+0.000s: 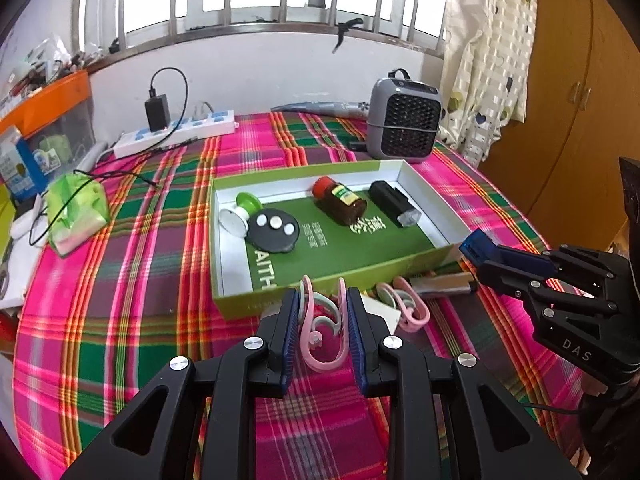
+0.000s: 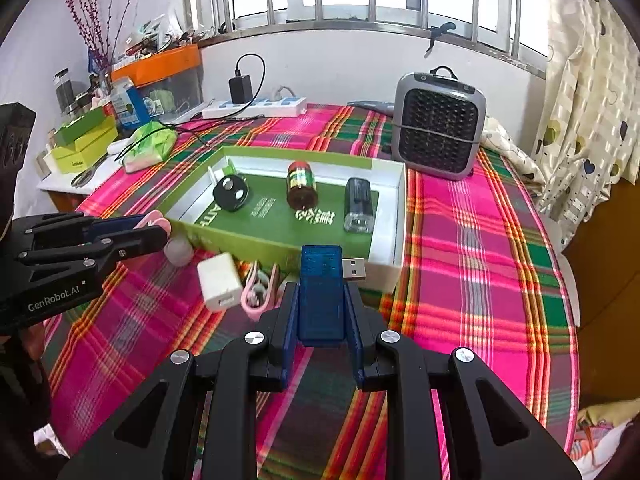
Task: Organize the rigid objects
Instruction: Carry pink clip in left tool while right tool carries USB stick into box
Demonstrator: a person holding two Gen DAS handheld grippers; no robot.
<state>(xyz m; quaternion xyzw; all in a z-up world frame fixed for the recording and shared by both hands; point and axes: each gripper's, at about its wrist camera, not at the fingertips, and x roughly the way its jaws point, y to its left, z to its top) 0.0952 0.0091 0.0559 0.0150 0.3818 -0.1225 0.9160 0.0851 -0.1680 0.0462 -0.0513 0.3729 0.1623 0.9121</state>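
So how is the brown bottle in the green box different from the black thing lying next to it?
The brown bottle is round, with a red cap and a green label; the black thing is boxy, with no label in view. The bottle's body is see-through brown; the black thing is dark, with only a clear end. Both lie on their sides inside the green box, apart from each other.
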